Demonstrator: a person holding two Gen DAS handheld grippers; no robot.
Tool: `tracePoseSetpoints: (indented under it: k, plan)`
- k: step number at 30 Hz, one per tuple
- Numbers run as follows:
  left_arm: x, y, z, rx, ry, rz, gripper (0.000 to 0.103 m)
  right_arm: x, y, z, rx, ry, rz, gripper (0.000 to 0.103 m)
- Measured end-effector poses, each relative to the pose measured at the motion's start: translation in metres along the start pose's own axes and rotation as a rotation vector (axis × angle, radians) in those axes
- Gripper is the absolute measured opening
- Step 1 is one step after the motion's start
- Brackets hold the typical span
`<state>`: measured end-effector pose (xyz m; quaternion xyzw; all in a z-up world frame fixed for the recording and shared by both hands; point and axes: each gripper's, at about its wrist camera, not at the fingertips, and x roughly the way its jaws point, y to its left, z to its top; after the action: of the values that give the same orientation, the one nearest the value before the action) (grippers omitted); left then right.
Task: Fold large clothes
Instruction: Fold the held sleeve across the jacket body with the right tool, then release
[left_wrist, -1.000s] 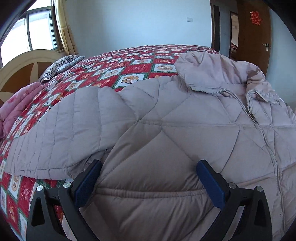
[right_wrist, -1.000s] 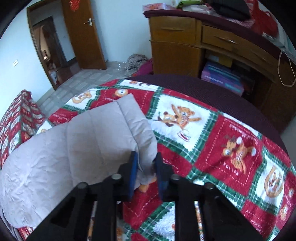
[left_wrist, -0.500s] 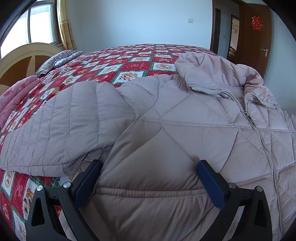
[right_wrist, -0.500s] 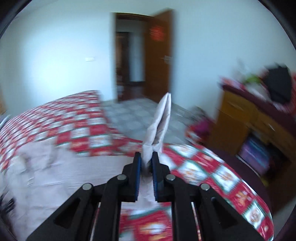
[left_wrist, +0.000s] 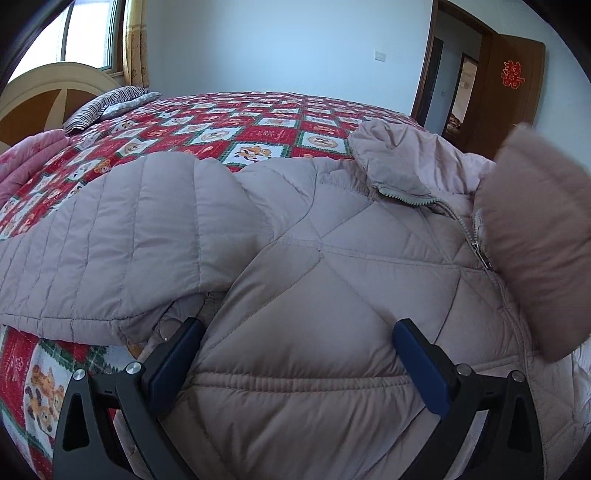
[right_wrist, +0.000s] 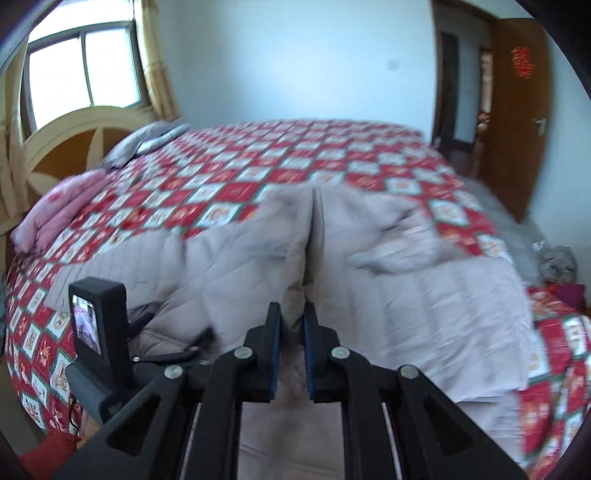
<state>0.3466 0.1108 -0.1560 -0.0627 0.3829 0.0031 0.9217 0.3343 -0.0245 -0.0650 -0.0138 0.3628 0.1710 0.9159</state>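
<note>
My left gripper (left_wrist: 295, 354) stands spread over the quilted jacket (left_wrist: 314, 266) on the bed (left_wrist: 258, 122); only the right wrist view shows my right gripper (right_wrist: 292, 325) pinching its sleeve (right_wrist: 310, 236) above the jacket.

Pale mauve-grey quilted jacket (left_wrist: 317, 266), diamond and channel stitching, silver zip (left_wrist: 480, 254). Under the jacket, red, white and green checked bedspread (left_wrist: 258, 129) with small bear prints. Left of the jacket, pink bedding (left_wrist: 33, 155); beyond that, black-and-white striped pillow (left_wrist: 107, 105). Behind the pillow, cream and orange-brown headboard (left_wrist: 40, 99). Yellowish curtain (left_wrist: 136, 40). Right of the jacket, brown door (left_wrist: 517, 92) with red emblem (left_wrist: 511, 74). Pale blue-white wall (left_wrist: 288, 44). Black grippers, blue pads (left_wrist: 421, 365).
</note>
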Motion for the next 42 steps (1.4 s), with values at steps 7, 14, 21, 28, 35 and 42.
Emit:
tracePoseSetpoints:
  k: [7,14,21,28,35,42]
  plan:
    - [0.000,0.003,0.000,-0.015,-0.008,-0.022,0.102,0.049,0.023,0.002,0.032,0.069,0.110,0.014]
    - [0.001,0.005,-0.001,-0.027,-0.009,-0.024,0.102,0.083,0.034,-0.006,0.095,0.169,0.312,0.015]
    - [0.001,0.008,-0.001,-0.039,-0.013,-0.040,0.102,0.065,0.033,0.007,0.087,0.147,0.339,0.055]
    - [-0.002,0.005,-0.001,-0.037,-0.015,-0.030,0.102,-0.033,-0.072,0.020,0.178,-0.158,0.003,0.054]
    - [-0.035,-0.002,0.015,-0.046,-0.089,0.021,0.102,-0.007,-0.195,-0.016,0.369,-0.019,-0.350,0.014]
    - [-0.058,-0.029,0.065,-0.112,-0.154,-0.044,0.102,0.022,-0.202,-0.040,0.393,0.112,-0.328,0.010]
